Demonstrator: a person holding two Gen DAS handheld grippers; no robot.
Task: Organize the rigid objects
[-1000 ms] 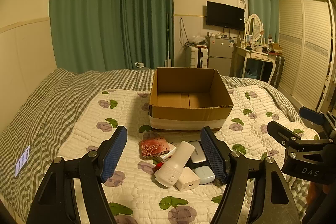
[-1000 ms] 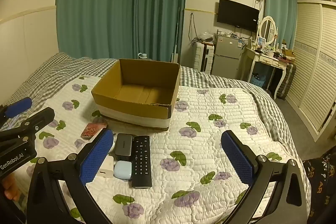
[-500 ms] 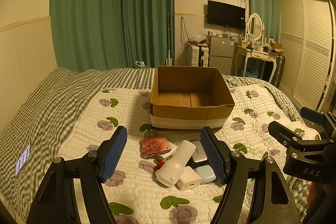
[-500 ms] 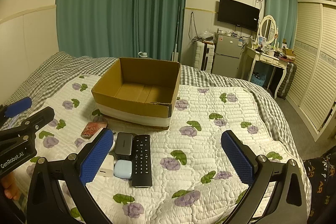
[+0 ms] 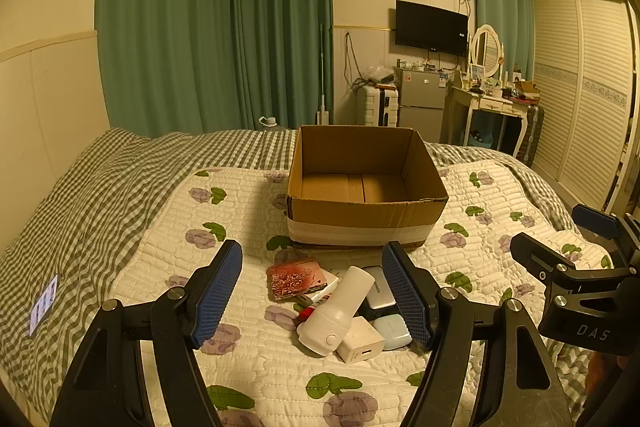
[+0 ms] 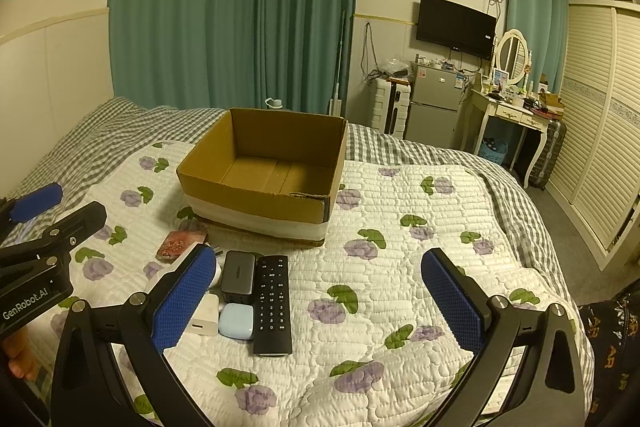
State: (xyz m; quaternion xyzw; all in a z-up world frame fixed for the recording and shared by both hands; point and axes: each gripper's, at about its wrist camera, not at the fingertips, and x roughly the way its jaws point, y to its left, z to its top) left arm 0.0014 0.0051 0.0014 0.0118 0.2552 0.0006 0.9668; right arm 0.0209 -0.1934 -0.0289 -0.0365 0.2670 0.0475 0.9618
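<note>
- Two grippers in view, both with fingers spread wide and holding nothing; left gripper (image 5: 312,295) hangs above the cluster of small items, right gripper (image 6: 320,299) over bare quilt (image 6: 400,227) to the right of it.
- Cardboard box (image 5: 364,187) stands open on the quilt, just beyond the cluster; interior bare.
- Cluster, near side of box: red patterned card pack (image 5: 298,278) at left; white cylindrical device (image 5: 340,311) lying tilted across a white charger block (image 5: 360,343); grey power bank (image 6: 239,275) and pale blue case (image 6: 237,319) touching; black remote (image 6: 273,303) at right edge, lying flat.
</note>
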